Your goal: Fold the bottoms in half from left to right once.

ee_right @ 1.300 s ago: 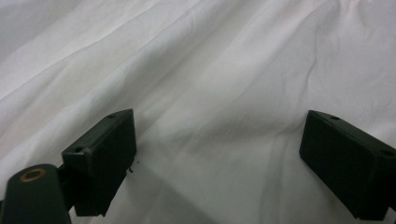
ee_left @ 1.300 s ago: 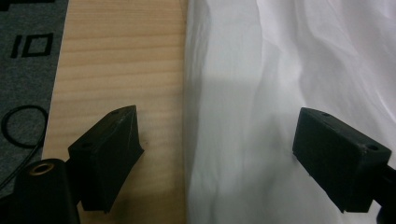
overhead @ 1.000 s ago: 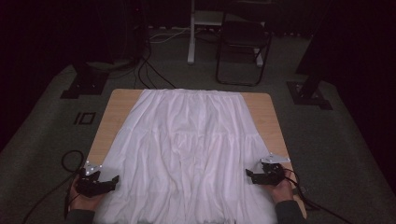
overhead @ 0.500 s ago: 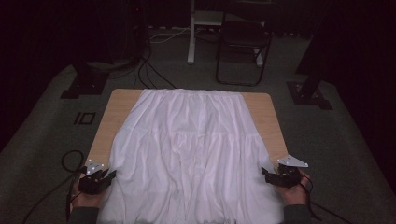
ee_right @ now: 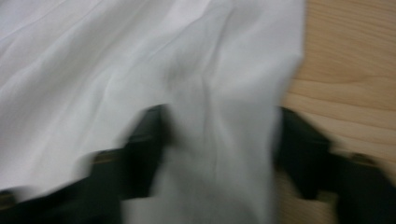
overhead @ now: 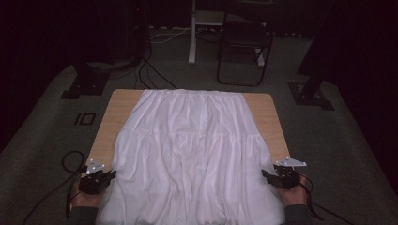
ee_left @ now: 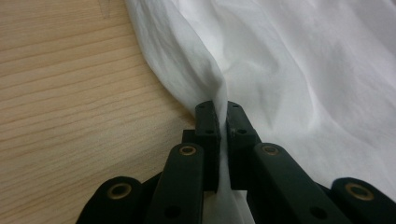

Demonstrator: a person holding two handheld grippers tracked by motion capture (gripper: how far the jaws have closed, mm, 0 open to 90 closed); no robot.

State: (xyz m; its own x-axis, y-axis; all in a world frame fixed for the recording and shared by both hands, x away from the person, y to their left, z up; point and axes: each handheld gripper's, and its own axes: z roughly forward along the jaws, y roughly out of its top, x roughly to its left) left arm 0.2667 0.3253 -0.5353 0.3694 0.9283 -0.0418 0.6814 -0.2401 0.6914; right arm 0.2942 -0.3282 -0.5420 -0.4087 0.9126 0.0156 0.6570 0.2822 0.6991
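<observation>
On the wooden table (overhead: 121, 104), my left gripper (ee_left: 217, 122) pinches the white skirt's (overhead: 192, 154) hem edge, my right gripper (ee_right: 219, 135), jaws just closing, straddles cloth unclamped; it should bite squarely before lifting.

White tiered skirt (overhead: 192, 154) spread flat over wooden table, wrinkled, near hem apparently hanging off front edge.

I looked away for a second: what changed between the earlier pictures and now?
The left gripper closed on the skirt's left edge. The right gripper slid outward to the right edge, and its jaws have been closing around it, not yet pinched. The skirt stays spread on the table.
</observation>
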